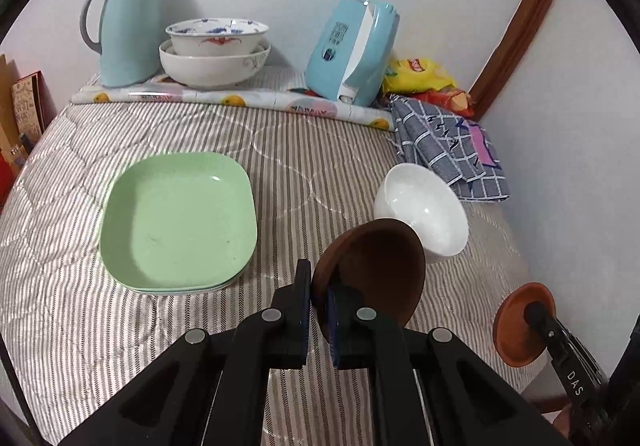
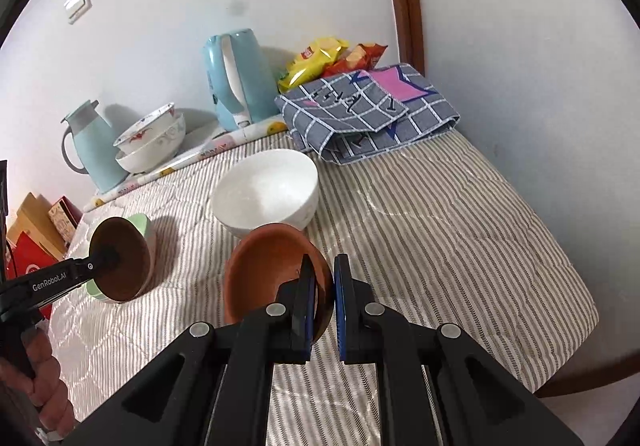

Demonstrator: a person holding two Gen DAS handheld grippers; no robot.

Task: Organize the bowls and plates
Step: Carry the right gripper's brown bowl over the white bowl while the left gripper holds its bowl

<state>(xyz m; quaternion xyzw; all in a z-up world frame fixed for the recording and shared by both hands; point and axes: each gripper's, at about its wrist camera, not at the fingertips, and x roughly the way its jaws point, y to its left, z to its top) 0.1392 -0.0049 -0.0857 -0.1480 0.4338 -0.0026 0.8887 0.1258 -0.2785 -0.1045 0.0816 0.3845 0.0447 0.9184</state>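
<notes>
Step in hand: both brown saucers lifted clear of the striped tabletop (image 1: 328,150), one per gripper; a judgement.
Left gripper (image 1: 318,310): fingers pinching the rim of the dark brown saucer (image 1: 376,270), held on edge.
Right gripper (image 2: 322,302): fingers clamped on the rim of the terracotta saucer (image 2: 268,266), tilted.
Nearby: white bowl (image 2: 266,192) just beyond; green plates (image 1: 178,218) stacked left.
Next move: probably nesting one saucer in the other, needing level alignment before release.
</notes>
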